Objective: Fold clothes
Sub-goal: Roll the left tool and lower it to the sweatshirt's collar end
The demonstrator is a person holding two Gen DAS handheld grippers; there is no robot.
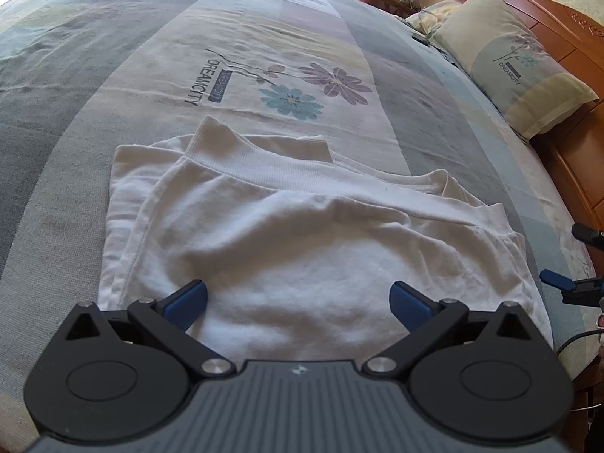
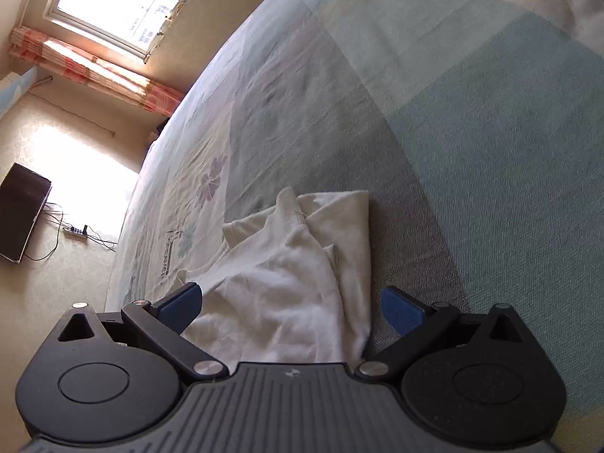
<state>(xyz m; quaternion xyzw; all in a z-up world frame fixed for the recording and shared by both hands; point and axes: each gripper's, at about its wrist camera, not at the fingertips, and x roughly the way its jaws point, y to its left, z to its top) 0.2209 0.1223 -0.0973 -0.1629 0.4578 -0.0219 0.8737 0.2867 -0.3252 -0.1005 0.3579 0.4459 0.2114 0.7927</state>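
White shirt (image 1: 302, 249) lies partly folded on the bed (image 1: 94, 75), near a pillow (image 1: 513, 64). Left tool (image 1: 300, 296) and right tool (image 2: 288, 304) both gape wide over it, gripping nothing.

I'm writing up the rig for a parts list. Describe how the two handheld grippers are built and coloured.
Both look alike. The left gripper has two blue ribbed finger pads on black linkage arms with silver pivot pins, round black discs at either side, and a grey ribbed body with a small pale logo. The right gripper shows the same parts. A thin dark cable shows at the left view's right edge.
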